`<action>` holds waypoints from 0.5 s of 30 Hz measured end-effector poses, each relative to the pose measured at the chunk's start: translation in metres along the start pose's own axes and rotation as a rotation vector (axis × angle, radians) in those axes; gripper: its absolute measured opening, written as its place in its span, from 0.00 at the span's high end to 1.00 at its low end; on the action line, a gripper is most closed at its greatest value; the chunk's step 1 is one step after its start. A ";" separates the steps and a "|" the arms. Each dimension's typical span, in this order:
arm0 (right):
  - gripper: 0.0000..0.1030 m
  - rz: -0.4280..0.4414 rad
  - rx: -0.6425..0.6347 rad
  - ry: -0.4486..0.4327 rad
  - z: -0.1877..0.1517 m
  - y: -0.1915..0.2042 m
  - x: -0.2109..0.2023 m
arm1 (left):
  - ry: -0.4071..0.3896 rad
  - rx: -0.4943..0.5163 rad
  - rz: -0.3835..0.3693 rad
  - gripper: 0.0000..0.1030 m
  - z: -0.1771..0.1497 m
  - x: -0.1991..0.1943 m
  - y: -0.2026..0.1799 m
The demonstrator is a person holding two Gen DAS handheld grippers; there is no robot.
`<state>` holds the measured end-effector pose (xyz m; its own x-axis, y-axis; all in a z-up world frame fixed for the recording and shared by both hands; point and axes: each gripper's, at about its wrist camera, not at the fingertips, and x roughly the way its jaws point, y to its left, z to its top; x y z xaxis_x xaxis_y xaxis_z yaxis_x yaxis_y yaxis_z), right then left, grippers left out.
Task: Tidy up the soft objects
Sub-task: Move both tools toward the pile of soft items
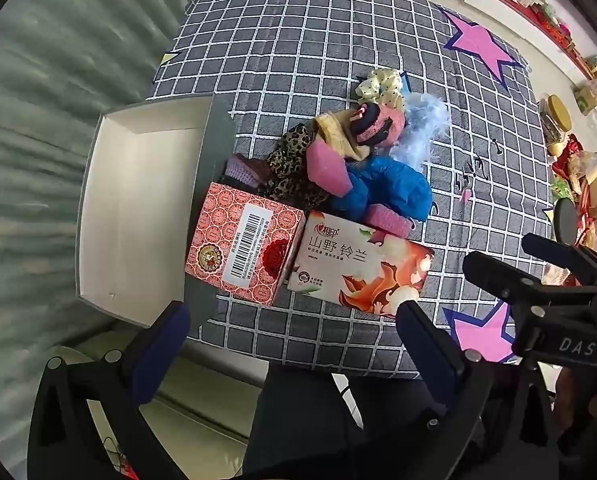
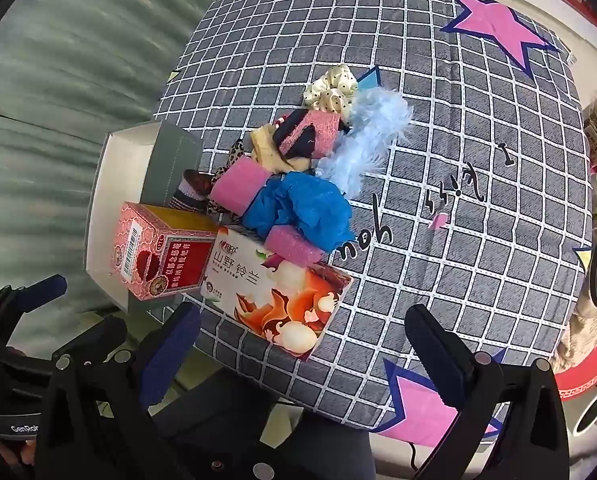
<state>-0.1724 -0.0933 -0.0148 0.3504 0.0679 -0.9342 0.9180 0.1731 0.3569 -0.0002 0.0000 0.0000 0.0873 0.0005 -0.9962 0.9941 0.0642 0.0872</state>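
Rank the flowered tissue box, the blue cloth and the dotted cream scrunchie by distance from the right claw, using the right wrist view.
1. Flowered tissue box, just ahead of the right claw, toward its left finger.
2. Blue cloth, mid-pile behind the box.
3. Dotted cream scrunchie, at the pile's far end.

A checked cloth point(image 1: 318, 40) with pink stars point(image 1: 482, 46) covers the table. A red box point(image 1: 244, 250) and a floral tissue box point(image 1: 358, 268) lie side by side, touching, near its front edge. Cluttered shelves point(image 1: 570, 148) line the right side.
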 end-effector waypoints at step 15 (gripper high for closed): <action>0.00 -0.009 0.015 -0.018 0.000 -0.006 -0.007 | -0.009 0.010 -0.012 0.00 -0.003 0.000 -0.003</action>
<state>-0.1801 -0.0944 -0.0099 0.3454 0.0483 -0.9372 0.9237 0.1587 0.3486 -0.0030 0.0030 0.0000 0.0760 -0.0094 -0.9971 0.9957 0.0544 0.0754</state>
